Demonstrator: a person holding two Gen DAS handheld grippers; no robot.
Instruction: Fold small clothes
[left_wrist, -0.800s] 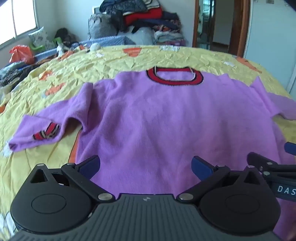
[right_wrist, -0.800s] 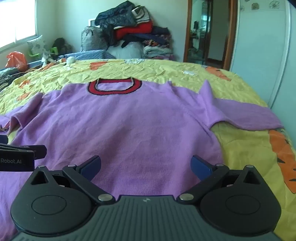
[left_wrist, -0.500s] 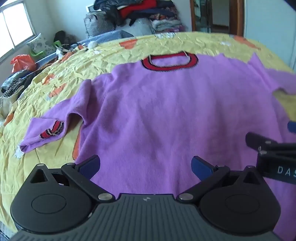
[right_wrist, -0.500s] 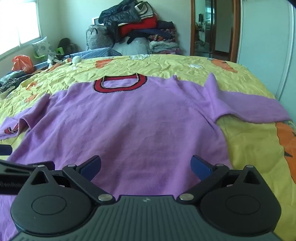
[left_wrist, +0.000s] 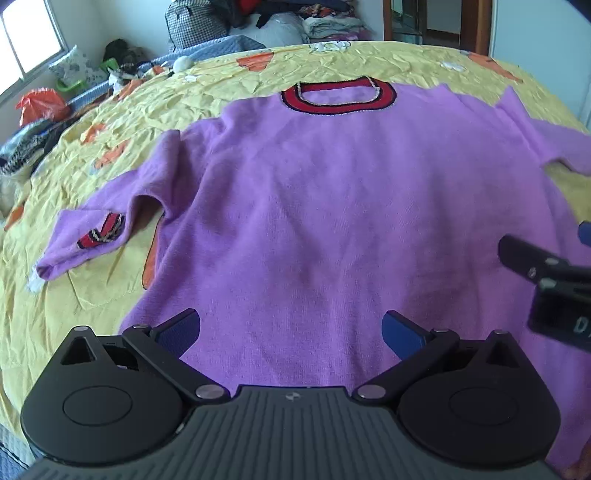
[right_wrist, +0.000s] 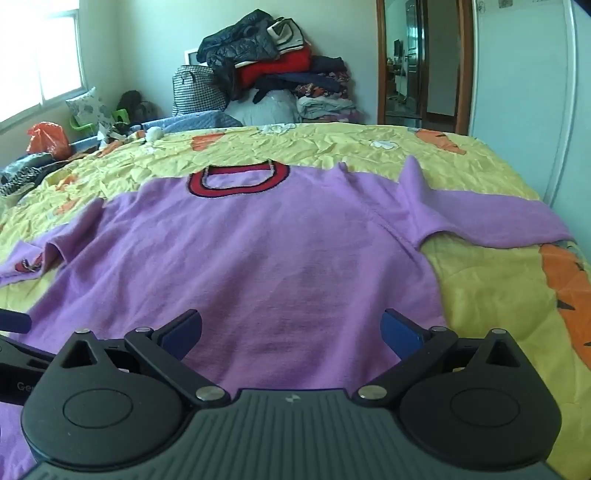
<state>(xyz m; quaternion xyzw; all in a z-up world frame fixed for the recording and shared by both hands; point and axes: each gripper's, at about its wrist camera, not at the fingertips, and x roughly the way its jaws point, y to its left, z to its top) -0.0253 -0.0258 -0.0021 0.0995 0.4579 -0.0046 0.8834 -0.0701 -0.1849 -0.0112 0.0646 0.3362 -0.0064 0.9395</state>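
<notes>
Left gripper (left_wrist: 291, 326): jaws spread wide, nothing between the blue pads, poised over the lower body of the sweater (left_wrist: 351, 206). Right gripper (right_wrist: 291, 326): likewise spread and empty, over the same lower area, nearer the garment's right side. Each tool shows at the edge of the other's view, so the two are close beside one another.

The sweater lies flat and face up on the bedspread (left_wrist: 92, 295), hem toward the tools, red collar (left_wrist: 338, 96) at the far end. No fold has been made. Judgement: the step in hand is the first grasp. It would be done well by pinching one layer-pair at the hem or side seam, each tool on its own side, well apart, and lifting evenly so the knit does not drag or bunch.

Left sleeve (left_wrist: 107, 225) is doubled under itself, its striped cuff (left_wrist: 100, 233) showing; it wants straightening or folding inward first. Right sleeve (right_wrist: 491, 221) lies out straight toward the bed edge.

Further off: an orange bag (right_wrist: 48, 139), a checked bag (right_wrist: 195, 92) and a heap of clothes (right_wrist: 273, 66) against the wall, with a doorway (right_wrist: 410, 62) beyond. None of these obstructs the work.
</notes>
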